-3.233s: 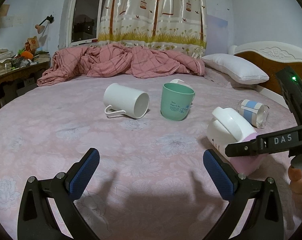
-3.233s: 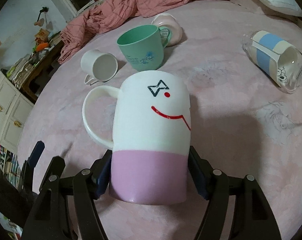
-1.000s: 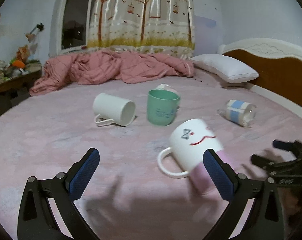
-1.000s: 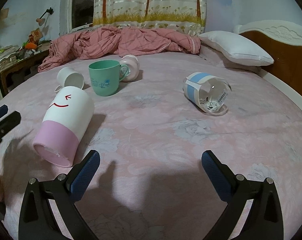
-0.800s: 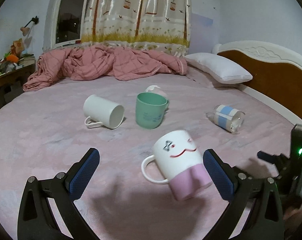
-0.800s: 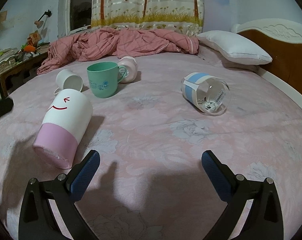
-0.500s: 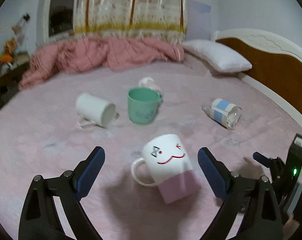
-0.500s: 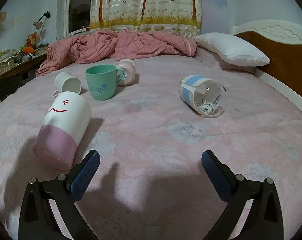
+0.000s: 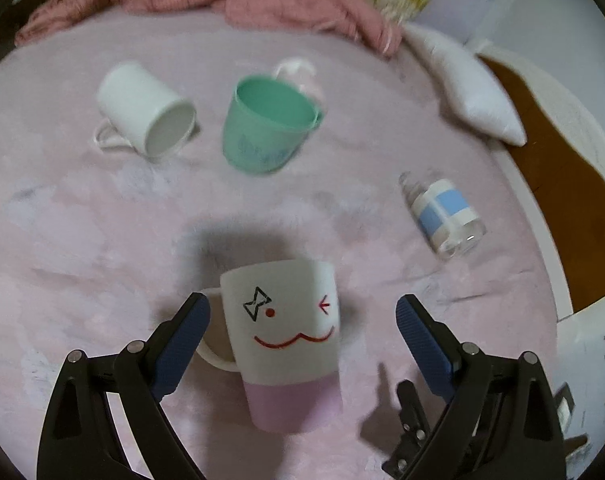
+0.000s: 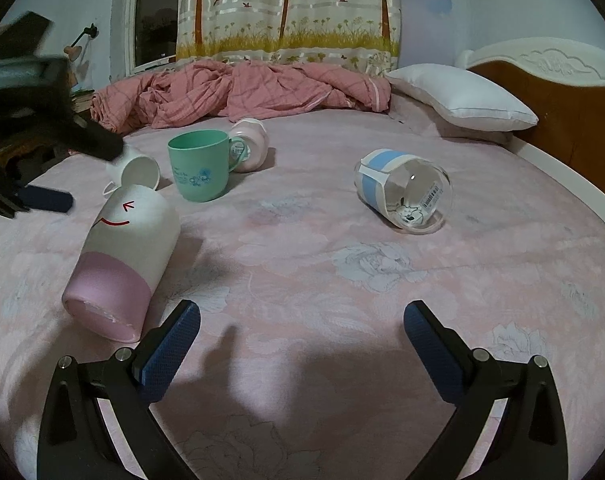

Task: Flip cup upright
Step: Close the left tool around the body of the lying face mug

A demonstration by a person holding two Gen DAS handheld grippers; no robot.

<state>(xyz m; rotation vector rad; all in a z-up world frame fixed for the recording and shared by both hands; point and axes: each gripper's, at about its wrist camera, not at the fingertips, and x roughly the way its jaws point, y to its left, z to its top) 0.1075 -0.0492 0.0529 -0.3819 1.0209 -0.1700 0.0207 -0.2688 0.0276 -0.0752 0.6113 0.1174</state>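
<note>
A white mug with a pink base and a smiley face [image 9: 286, 336] lies on its side on the pink bedspread; it also shows in the right wrist view [image 10: 122, 260], pink bottom toward the camera. My left gripper [image 9: 302, 336] is open and hovers over it, one finger on each side of the mug, not touching. My right gripper [image 10: 302, 344] is open and empty, low over the bedspread to the right of the mug. The left gripper shows as a dark blur at the left edge of the right wrist view [image 10: 42, 120].
A green cup [image 9: 268, 126] stands upright. A white mug [image 9: 146, 120], a pink-white cup [image 10: 248, 144] and a clear glass with a blue band [image 9: 442, 216] lie on their sides. A pink blanket [image 10: 242, 92], a pillow [image 10: 458, 98] and the headboard [image 10: 562, 92] lie behind.
My left gripper has moved forward and tilted down over the smiley mug, which now lies between its fingers. The right gripper, which let the mug go earlier, has barely moved.
</note>
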